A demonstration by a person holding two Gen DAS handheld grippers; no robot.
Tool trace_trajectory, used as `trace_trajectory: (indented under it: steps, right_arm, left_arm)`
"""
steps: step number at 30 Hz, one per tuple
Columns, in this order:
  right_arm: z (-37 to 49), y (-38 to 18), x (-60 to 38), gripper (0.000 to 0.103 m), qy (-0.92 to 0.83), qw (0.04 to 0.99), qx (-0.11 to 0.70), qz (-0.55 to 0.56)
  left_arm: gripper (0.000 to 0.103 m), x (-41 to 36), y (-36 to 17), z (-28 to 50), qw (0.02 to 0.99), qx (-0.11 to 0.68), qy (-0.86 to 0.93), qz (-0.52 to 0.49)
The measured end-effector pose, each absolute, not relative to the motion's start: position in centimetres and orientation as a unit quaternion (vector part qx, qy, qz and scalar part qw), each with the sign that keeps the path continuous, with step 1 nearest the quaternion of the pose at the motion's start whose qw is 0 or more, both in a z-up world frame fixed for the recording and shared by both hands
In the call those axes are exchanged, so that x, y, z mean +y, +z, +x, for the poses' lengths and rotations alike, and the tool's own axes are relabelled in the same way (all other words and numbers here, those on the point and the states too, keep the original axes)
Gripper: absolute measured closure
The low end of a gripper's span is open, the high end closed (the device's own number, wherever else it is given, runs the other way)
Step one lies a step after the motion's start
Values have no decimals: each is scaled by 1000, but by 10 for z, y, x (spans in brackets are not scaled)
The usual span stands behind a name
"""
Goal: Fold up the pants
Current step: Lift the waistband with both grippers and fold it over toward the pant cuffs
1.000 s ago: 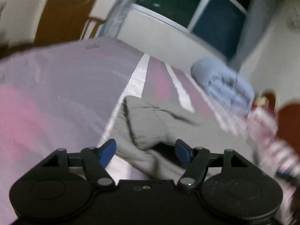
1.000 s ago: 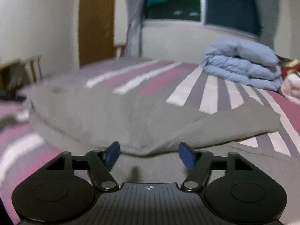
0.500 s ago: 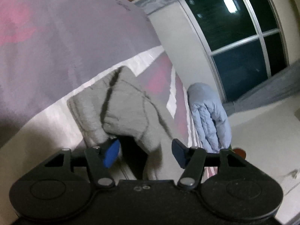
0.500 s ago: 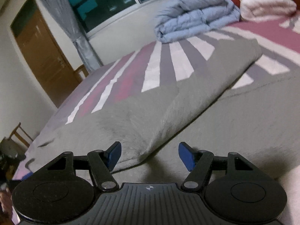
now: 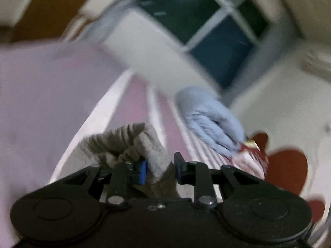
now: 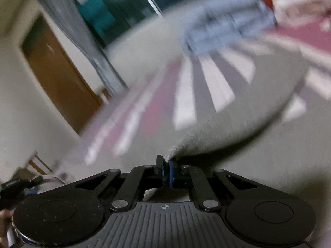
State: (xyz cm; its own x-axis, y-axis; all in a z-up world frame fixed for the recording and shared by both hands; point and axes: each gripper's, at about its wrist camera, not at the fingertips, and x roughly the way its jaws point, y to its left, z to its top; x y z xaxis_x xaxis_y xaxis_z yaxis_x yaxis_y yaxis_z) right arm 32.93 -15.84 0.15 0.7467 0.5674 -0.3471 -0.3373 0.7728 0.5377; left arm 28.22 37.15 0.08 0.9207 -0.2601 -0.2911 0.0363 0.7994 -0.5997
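The grey pants lie on a striped bed. In the left wrist view, a bunched ribbed end of the pants (image 5: 132,142) sits between the fingers of my left gripper (image 5: 160,170), which has closed most of the way on the thick fold. In the right wrist view, my right gripper (image 6: 166,170) is shut on an edge of the pants (image 6: 238,119); the cloth rises from the fingertips in a wide lifted flap. Both views are blurred by motion.
The bed (image 6: 186,95) has pink, white and grey stripes. A folded blue quilt (image 5: 209,117) lies at its far side, also in the right wrist view (image 6: 225,31). A window (image 5: 209,26) and a wooden door (image 6: 60,76) are behind.
Both grippers were open over the pants and have closed on the cloth. The right one now lifts a pants edge; the left holds the bunched end. Both views swung sharply.
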Motion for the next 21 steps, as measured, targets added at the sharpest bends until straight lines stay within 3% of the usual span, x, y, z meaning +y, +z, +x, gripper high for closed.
trace_trajectory:
  steps: [2,6,13,18,21]
  right_arm:
    - [310,-3,-170,98,248,905,252,238]
    - [297,-62,-155,97,254,887,349,167]
    - [288,-64,-159,97,243,891,342,173]
    - [276,-22,-156,97,268,898,298,182]
    - [264,-24,-155,97,273,898,300,170]
  left_arm:
    - [86,381,-5,273,933,209,-89,-280]
    - [86,399,-71,272,897,348,-37,-268]
    - [86,388,-78,262,907,311,-21,-284]
    - [86,386,-53,245,923,259,-41,-280]
    - [86,384,-60,250,922,285,-25,-261]
